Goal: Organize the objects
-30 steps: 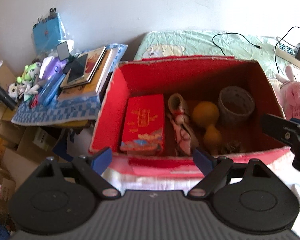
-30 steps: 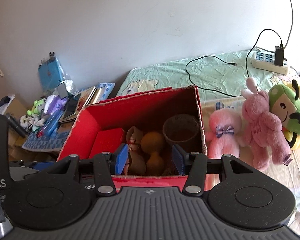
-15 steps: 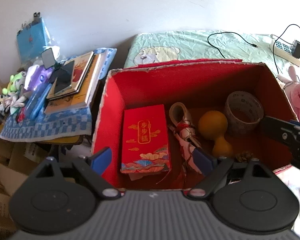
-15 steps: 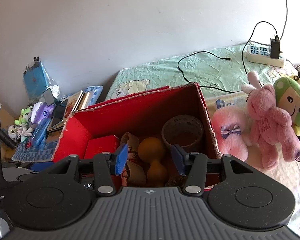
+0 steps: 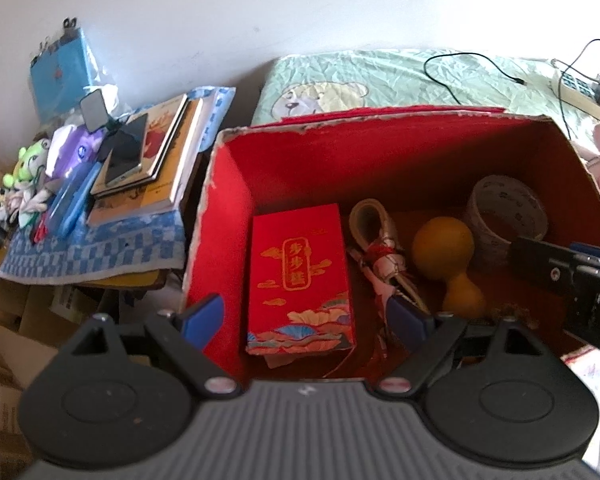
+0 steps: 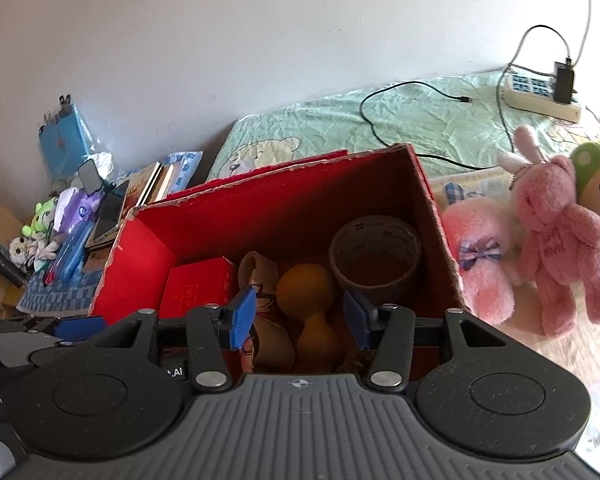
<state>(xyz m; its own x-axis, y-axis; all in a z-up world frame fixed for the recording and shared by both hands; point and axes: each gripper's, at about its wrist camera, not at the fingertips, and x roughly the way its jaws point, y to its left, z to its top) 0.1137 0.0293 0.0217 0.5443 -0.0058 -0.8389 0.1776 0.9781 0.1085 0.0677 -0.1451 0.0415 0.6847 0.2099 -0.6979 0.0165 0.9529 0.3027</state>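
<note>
Left wrist view looks down into the red box (image 5: 236,208) on the bed (image 5: 380,76). Four things already lie on its floor: a red packet (image 5: 300,276) at the left, a tied bundle (image 5: 380,248) beside it, a yellow gourd (image 5: 448,260) next, and a tape roll (image 5: 504,216) in the far right corner. So I'd say the packing is partly done.

What looks left is outside the box: two pink plush toys (image 6: 556,240) and a green one (image 6: 596,184) lie on the bed just right of it, untouched. Whether the books (image 5: 156,160) and clutter on the side table belong to the job, I cannot tell.

The left claw (image 5: 304,316) hangs over the near edge of the box with its jaws spread wide, the packet framed between them, gripping nothing. The right claw (image 6: 300,316) is also agape and empty, poised above the gourd, which sits in line between its blue pads (image 6: 242,316); no contact shows. My guess is one of them reaches into the box next, though for which item is unclear.
</note>
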